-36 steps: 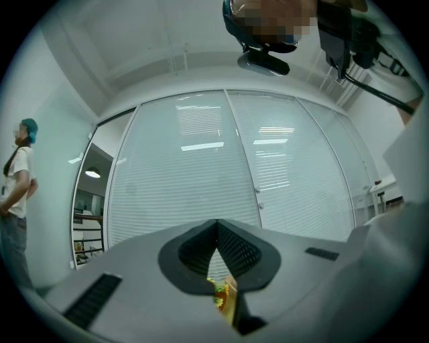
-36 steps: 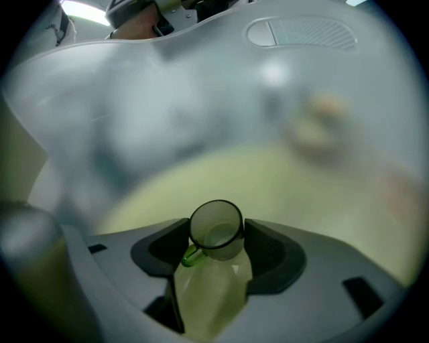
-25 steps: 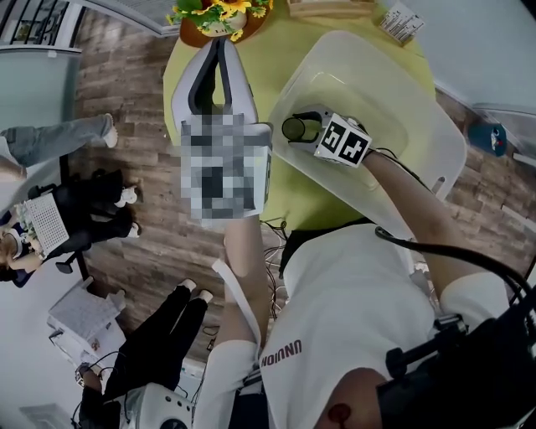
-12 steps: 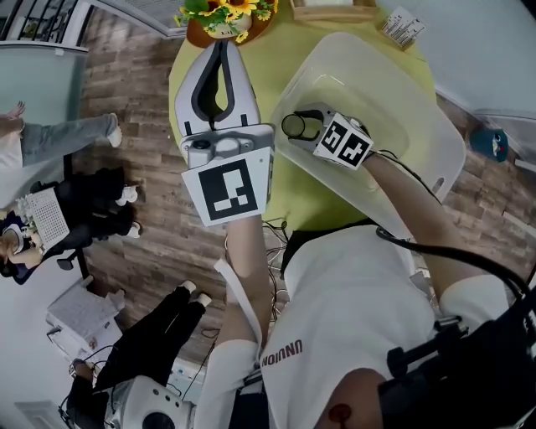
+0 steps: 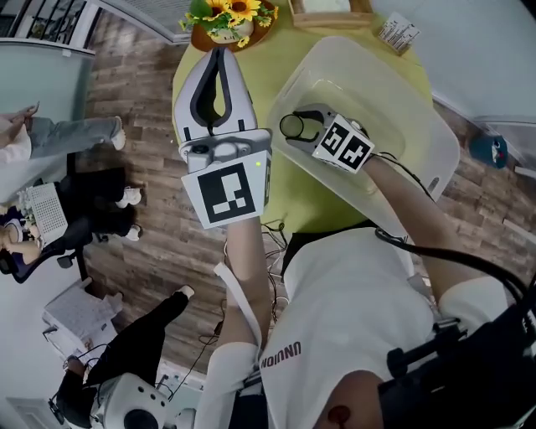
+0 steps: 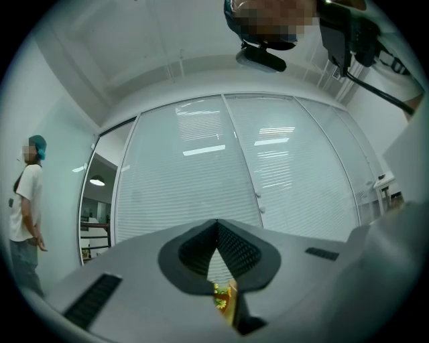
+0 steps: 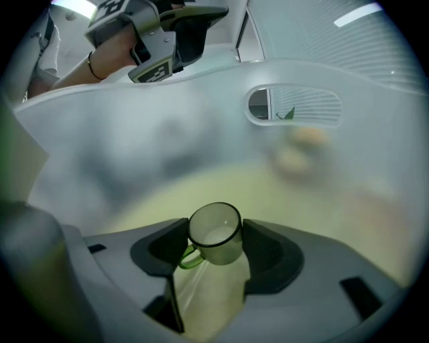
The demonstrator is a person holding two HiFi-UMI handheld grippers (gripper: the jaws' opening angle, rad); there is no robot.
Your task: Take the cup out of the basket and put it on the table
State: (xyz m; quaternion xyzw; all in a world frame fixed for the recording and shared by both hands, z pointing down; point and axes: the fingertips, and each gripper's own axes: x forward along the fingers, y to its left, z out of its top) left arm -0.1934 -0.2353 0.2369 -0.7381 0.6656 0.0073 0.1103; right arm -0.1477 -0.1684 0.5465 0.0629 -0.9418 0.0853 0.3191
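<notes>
My right gripper [image 5: 298,126] has its jaws clamped on the sides of the green cup [image 7: 215,232], low in the centre of the right gripper view. The cup is inside the translucent basket [image 5: 400,94] on the yellow-green table [image 5: 276,59]. At frame centre-left in the head view, my left gripper [image 5: 219,54] hangs with its jaws closed and empty, pointing toward the flowers [image 5: 228,12] at the top.

A person in a white shirt holds the right gripper [image 5: 299,126] inside a translucent basket [image 5: 410,109] on a round yellow-green table [image 5: 280,50], jaws set around a small cup [image 5: 291,127], while the left gripper [image 5: 219,52], tips together, hangs over the table's left edge near sunflowers [image 5: 228,10] at its far edge.
</notes>
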